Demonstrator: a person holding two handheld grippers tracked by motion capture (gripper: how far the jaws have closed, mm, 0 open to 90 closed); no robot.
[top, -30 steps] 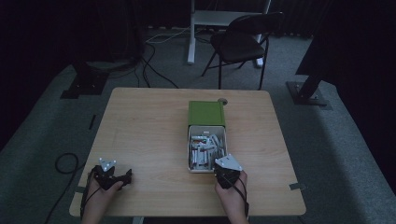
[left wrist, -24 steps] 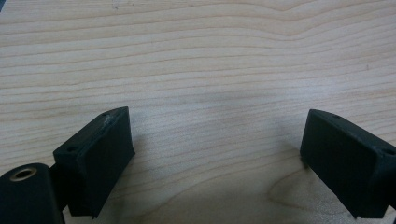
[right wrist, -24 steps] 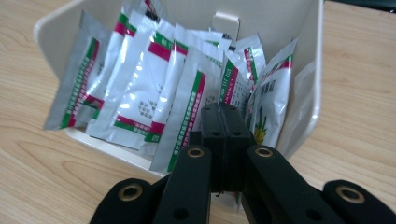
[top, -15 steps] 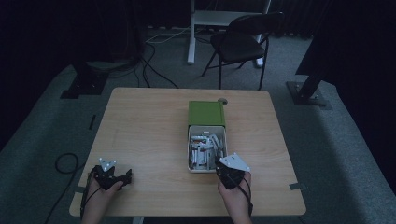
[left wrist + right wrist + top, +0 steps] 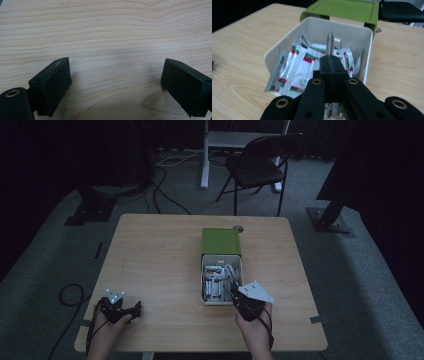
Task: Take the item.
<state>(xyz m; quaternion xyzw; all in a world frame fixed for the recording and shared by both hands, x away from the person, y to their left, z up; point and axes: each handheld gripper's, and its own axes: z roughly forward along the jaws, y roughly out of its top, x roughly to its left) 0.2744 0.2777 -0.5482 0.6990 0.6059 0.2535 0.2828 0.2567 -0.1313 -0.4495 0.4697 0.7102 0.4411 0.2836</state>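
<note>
Your right tool [image 5: 329, 58] is clamped on a single sachet [image 5: 330, 41], the jaws pressed together with the packet's thin edge standing up between them. Compared with a second ago, this tool sits a little higher and nearer to you: in the high view its grey plate has drawn back from over the near end of the white box [image 5: 204, 285] toward the near bench edge. That suggests the pick has taken hold and the packet is coming up out of the pile, though its lower part is hidden behind the jaws, so you cannot yet be sure it is free of the others.

The rest of the sachets [image 5: 297, 67] lie loosely heaped inside the box, whose green lid [image 5: 220, 241] is open and lies flat on the far side. The box itself has not shifted on the bench [image 5: 150, 255].

Your left tool [image 5: 115, 82] rests at the near left corner, where it was before, jaws wide apart with bare wood between them.

The lift looks under way; keep it straight up so the neighbouring packets do not drag along, and choose where the packet goes.
</note>
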